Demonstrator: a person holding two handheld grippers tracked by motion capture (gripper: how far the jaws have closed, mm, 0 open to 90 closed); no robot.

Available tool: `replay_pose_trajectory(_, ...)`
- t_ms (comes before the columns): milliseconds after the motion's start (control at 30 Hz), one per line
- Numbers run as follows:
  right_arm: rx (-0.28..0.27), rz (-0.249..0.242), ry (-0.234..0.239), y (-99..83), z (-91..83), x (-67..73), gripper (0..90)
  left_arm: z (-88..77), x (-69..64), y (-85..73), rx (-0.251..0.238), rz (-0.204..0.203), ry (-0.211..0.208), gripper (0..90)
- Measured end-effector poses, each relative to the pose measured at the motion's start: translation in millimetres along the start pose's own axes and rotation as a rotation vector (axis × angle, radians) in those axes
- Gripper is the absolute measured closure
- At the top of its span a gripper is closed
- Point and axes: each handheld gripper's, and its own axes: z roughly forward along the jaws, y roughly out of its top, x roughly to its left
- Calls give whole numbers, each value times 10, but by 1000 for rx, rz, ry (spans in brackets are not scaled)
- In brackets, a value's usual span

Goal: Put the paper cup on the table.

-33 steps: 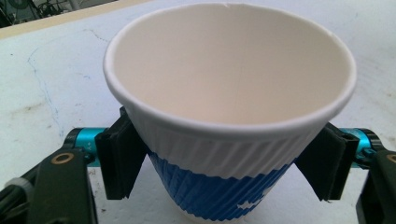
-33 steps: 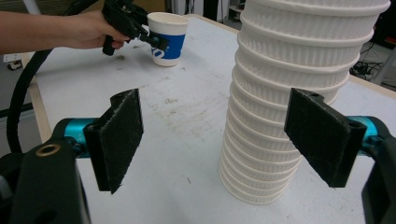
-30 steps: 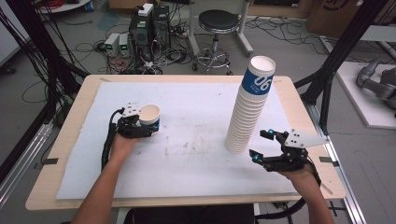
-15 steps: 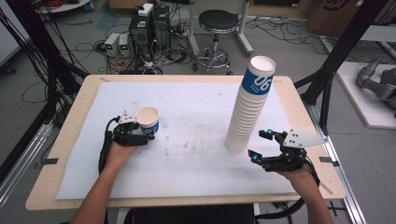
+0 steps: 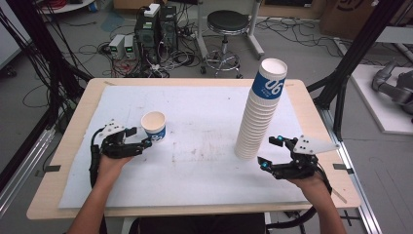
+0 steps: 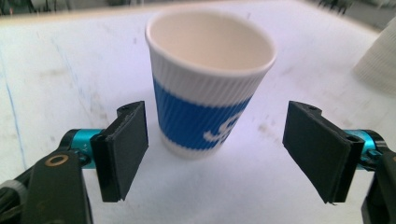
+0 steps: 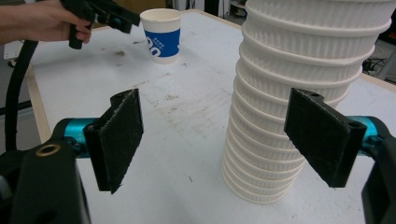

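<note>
A single blue-and-white paper cup [image 5: 154, 126] stands upright on the white mat, left of centre. My left gripper [image 5: 140, 137] sits just behind it, open; in the left gripper view the cup [image 6: 210, 88] stands a little beyond the pads [image 6: 123, 149], touching neither. A tall stack of white ribbed cups [image 5: 258, 117], topped by a blue-banded one, rises at the right. My right gripper [image 5: 269, 152] is open beside the stack's base. In the right gripper view the stack [image 7: 299, 93] is right of centre, and the single cup [image 7: 162, 35] and the left gripper [image 7: 107, 14] are farther off.
The white mat [image 5: 204, 161] covers most of a wooden table [image 5: 58, 195]. Black frame posts [image 5: 350, 63] stand at the table's corners. A stool [image 5: 225, 29] and computer boxes [image 5: 156, 24] are on the floor beyond the far edge.
The left gripper opened, let go of the single cup and drew back a little toward the person. The cup stays standing on the mat. The right gripper has not moved.
</note>
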Motion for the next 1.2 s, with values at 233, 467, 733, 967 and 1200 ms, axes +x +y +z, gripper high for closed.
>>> replay_pose_trajectory(233, -1, 1, -10, -14, 2, -15, 200, -158, -15, 88, -131, 38, 6, 213)
replay_pose_trajectory(467, 4, 0, -49, -21, -20, -46, 200, -288, -16, 146, -221, 53, -54, 205)
replay_pose_trajectory(733, 21, 19, -121, -46, -44, -79, 199, -381, -44, 275, -260, 73, -101, 199)
replay_pose_trajectory(967, 7, 15, -139, -30, -81, -98, 200, -430, -134, 393, -278, 92, -133, 190)
replay_pose_trajectory(1200, 5, 13, -139, -16, -97, -82, 200, -437, -207, 404, -273, 102, -143, 190)
